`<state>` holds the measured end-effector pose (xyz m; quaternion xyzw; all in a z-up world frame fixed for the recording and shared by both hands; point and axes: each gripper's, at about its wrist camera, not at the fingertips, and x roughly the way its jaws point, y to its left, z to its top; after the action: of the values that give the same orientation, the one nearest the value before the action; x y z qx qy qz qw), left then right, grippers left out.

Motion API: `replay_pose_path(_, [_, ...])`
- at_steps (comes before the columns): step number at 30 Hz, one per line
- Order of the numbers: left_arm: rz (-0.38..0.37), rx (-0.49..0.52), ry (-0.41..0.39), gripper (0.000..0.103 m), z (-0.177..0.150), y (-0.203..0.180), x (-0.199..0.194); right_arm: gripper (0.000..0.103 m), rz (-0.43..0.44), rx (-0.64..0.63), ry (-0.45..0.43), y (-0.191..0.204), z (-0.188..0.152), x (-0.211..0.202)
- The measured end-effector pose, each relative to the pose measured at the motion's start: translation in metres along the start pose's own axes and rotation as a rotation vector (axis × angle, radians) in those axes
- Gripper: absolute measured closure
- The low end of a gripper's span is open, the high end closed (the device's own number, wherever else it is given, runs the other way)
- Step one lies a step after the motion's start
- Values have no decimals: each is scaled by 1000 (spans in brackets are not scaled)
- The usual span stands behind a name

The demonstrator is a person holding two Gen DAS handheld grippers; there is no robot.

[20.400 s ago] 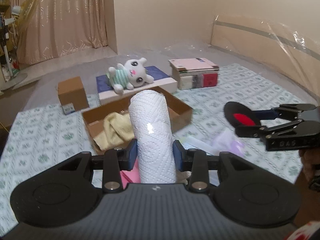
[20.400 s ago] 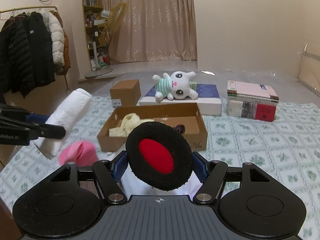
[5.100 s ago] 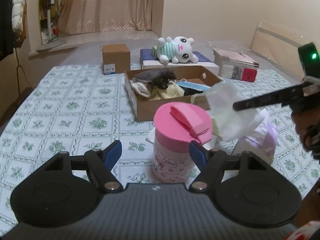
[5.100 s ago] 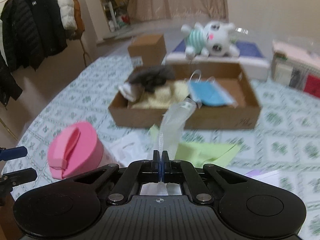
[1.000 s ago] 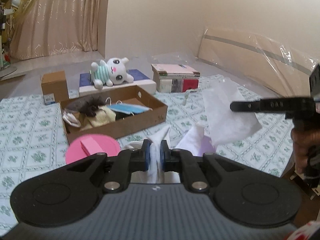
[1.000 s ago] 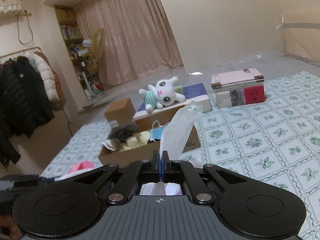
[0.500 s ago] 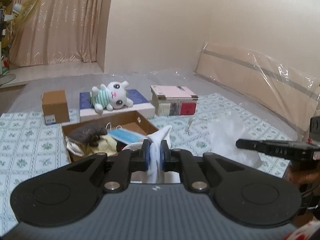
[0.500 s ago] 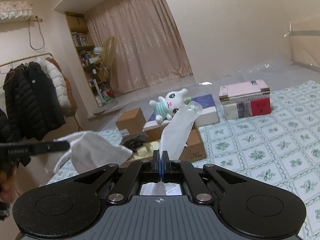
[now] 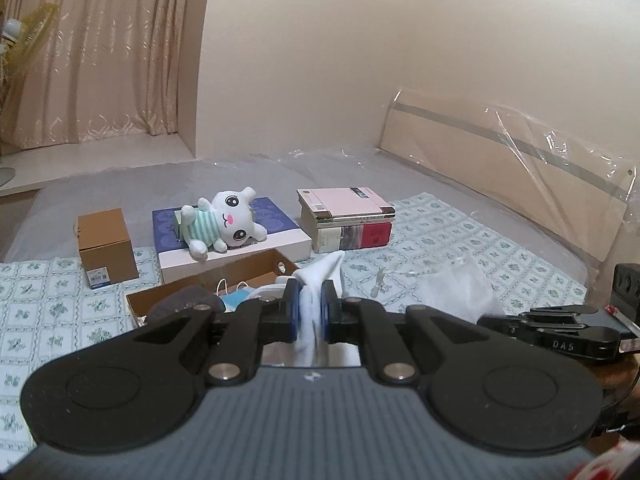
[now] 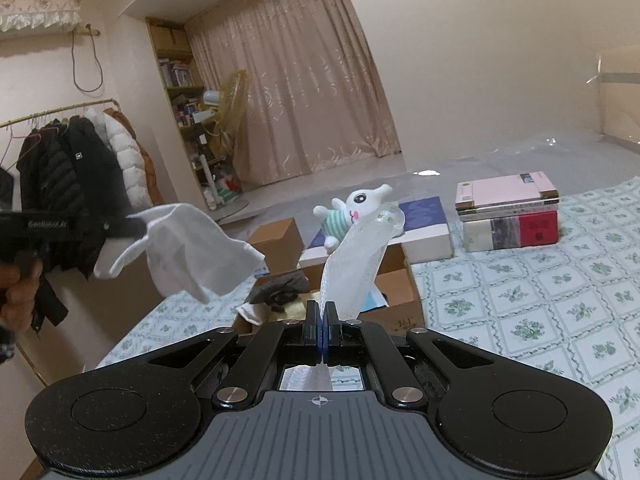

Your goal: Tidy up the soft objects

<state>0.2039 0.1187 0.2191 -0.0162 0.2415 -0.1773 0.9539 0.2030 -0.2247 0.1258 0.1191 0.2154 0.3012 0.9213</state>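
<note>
My left gripper is shut on a white cloth, held high in the air. From the right wrist view the white cloth hangs crumpled off the left gripper. My right gripper is shut on a clear plastic bag that stands up from its pads. In the left wrist view the right gripper and the plastic bag are at the right. Below both lies an open cardboard box holding a dark furry item and a blue face mask.
A white plush bunny lies on a flat blue-topped box behind the cardboard box. A stack of books and a small brown carton flank it. Coats hang at the left; a plastic-wrapped headboard stands at the right.
My left gripper has risen with the white cloth, and the pink container has dropped out of its view. The right gripper has kept still with the plastic bag.
</note>
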Motion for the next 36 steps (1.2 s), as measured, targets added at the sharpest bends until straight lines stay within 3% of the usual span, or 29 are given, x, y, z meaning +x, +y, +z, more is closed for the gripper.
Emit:
replay_pose_path(6, [-34, -8, 15, 94, 4, 48, 23, 102, 30, 1, 37, -2, 4, 31])
replay_pose_path(18, [-64, 7, 51, 94, -28, 118, 70, 102, 30, -48, 123, 13, 12, 105])
replay_pose_path(30, [-60, 52, 115, 94, -24, 138, 112, 102, 48, -161, 188, 27, 42, 190])
replay_pose_path(36, [-31, 76, 163, 94, -6, 140, 144, 102, 0, -221, 267, 14, 73, 240])
